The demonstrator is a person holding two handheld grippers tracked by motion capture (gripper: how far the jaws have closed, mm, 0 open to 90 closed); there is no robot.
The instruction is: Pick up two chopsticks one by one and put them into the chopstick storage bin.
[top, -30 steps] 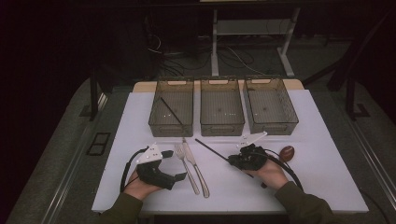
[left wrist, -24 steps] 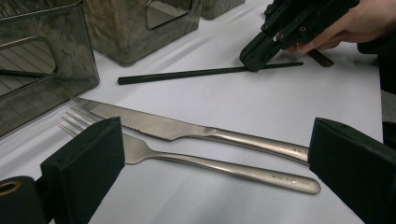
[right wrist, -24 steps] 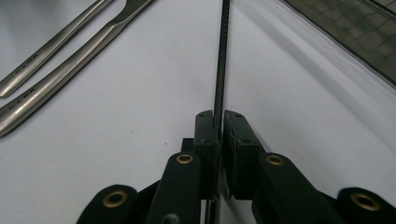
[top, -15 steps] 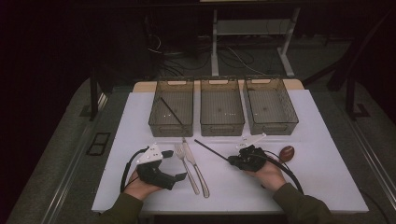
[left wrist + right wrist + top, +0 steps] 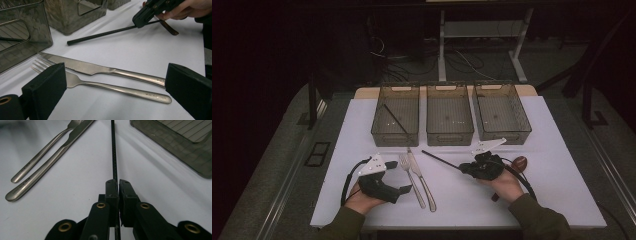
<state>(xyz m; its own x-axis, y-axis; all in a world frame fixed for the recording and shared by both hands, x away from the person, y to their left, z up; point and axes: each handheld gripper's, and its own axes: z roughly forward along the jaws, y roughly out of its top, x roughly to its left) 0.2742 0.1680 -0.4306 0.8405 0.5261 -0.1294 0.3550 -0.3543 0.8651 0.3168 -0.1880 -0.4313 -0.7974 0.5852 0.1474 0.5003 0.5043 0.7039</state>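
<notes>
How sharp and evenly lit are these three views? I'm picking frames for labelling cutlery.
High view: dim, dark surroundings, the white table lit, small items soft. Left gripper view: crisp silver steel knife and fork, its near black jaws blurred. Right gripper view: the thin black chopstick sharp near the right gripper, cutlery tips soft and glary at the top edge.

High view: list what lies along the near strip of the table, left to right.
left gripper → fork → knife → black chopstick → right gripper → brown spoon
</notes>
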